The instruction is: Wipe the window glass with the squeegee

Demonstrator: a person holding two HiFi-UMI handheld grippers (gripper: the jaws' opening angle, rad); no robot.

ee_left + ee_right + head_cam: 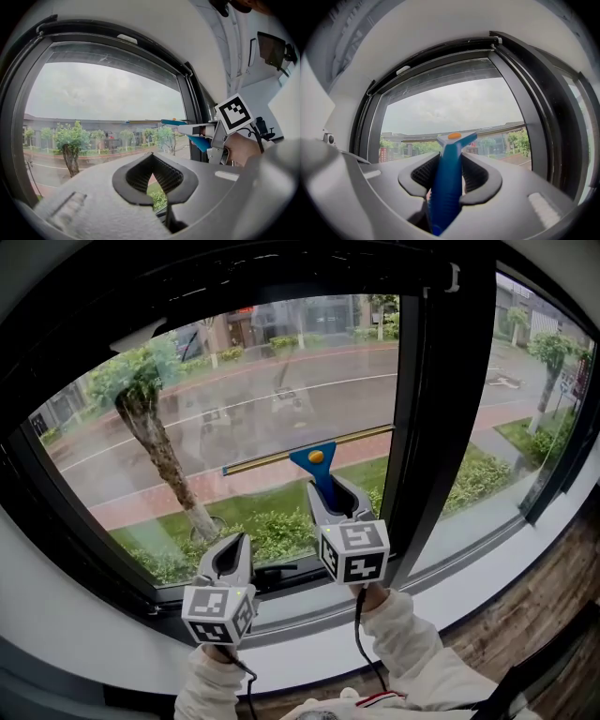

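Our right gripper (330, 491) pinches the blue squeegee (317, 461) by its handle, its blade seemingly touching the window glass (187, 427). Our left gripper (231, 557) hangs lower, beside it, jaws pressed together on nothing.

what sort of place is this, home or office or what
Indoors, probably an upper-floor room; home or office is unclear. A large black-framed window looks down on a road and trees, with a white sill and wood floor below.

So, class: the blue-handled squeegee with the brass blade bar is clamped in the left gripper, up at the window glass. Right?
No. The right gripper, not the left, clamps the blue-handled squeegee; the right gripper view shows it.
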